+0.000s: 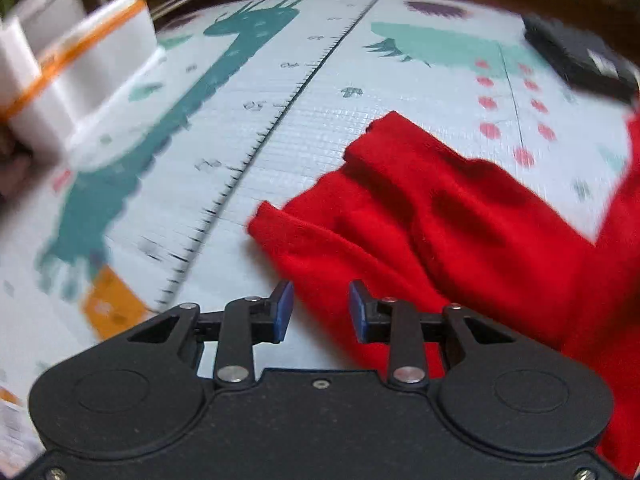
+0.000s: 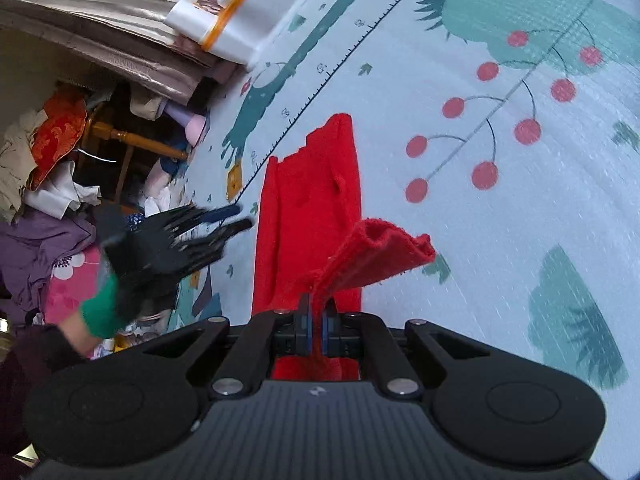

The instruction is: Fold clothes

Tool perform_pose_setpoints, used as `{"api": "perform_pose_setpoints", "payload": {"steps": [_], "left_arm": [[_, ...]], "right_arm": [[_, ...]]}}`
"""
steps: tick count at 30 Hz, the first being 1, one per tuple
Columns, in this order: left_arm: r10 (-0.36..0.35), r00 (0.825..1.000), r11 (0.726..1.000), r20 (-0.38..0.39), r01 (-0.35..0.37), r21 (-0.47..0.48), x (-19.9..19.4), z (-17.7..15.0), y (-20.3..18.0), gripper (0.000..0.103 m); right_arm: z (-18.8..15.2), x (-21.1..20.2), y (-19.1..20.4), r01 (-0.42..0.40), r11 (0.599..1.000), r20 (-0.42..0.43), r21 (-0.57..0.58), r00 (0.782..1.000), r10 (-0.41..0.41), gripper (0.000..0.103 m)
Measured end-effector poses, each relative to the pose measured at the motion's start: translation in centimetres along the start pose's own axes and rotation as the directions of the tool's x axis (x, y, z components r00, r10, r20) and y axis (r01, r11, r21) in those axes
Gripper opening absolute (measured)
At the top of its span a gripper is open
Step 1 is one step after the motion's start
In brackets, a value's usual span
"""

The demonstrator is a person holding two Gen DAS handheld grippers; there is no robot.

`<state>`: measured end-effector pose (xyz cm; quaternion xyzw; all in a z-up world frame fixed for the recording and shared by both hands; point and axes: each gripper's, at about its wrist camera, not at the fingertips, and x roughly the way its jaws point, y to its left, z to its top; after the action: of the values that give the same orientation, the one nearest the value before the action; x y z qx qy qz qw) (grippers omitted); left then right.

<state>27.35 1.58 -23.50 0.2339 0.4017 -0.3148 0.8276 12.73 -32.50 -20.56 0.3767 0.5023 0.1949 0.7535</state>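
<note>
2 tools – right tool [image 2: 316, 320] pinches red garment [image 2: 308, 200], its hem cut off; left tool [image 1: 320, 312] gapes empty, blurred.

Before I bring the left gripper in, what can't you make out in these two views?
- Red garment: left wrist view cuts it off at the right edge; its type is unclear.
- Left gripper: motion-blurred in the right wrist view.
- Dark object: blurred, top right, left wrist view.
- Right gripper: cloth behind its fingers is hidden by the body.
</note>
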Motion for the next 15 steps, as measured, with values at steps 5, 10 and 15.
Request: {"api": "perform_pose_setpoints", "payload": {"steps": [5, 10, 15], "left_arm": [[-0.026, 0.999, 1.000, -0.022, 0.026, -0.014, 0.2, 0.3, 0.2, 0.030], [-0.051, 0.999, 0.999, -0.002, 0.051, 0.006, -3.6, -0.5, -1.1, 0.029], [-0.130, 0.991, 0.991, 0.014, 0.129, 0.041, -8.8, -5.0, -4.9, 0.030]], "right_arm": [[-0.1, 0.1, -0.1, 0.015, 1.000, -0.005, 0.002, 1.000, -0.015, 0.007], [0.7, 0.2, 0.9, -0.015, 1.000, 0.020, -0.003, 1.000, 0.015, 0.007], [1.5, 0.4, 2.4, -0.034, 0.999, 0.032, -0.016, 0.999, 0.034, 0.007]]}}
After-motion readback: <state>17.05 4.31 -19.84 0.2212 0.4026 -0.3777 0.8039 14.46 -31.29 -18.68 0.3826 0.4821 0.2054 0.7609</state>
